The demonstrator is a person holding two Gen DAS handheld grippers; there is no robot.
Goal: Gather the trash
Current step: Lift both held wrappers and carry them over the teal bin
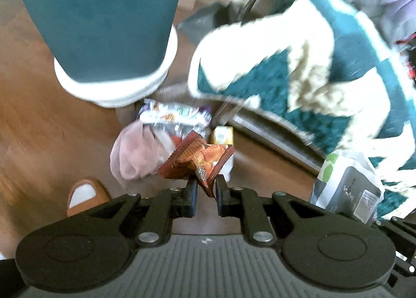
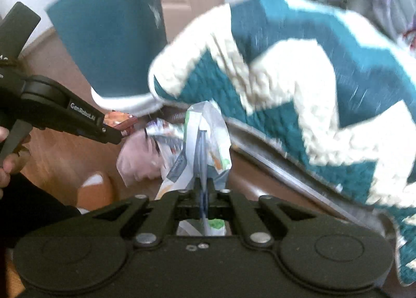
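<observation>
My left gripper (image 1: pixel 205 183) is shut on an orange-brown snack wrapper (image 1: pixel 197 157) and holds it above the wood floor. In the right wrist view the same gripper (image 2: pixel 121 134) comes in from the left with the wrapper (image 2: pixel 122 120) at its tip. My right gripper (image 2: pixel 204 185) is shut on a crumpled white and grey plastic bag (image 2: pixel 205 129); that bag also shows in the left wrist view (image 1: pixel 345 183). A silver and purple wrapper (image 1: pixel 174 116) and a small yellow packet (image 1: pixel 222 134) lie on the floor beyond.
A tall teal bin with a white base (image 1: pixel 104 25) stands at the left. A teal and cream blanket (image 1: pixel 325 77) hangs over a bed edge at the right. A pink cloth (image 1: pixel 135 155) and a brown slipper (image 1: pixel 83 195) lie on the floor.
</observation>
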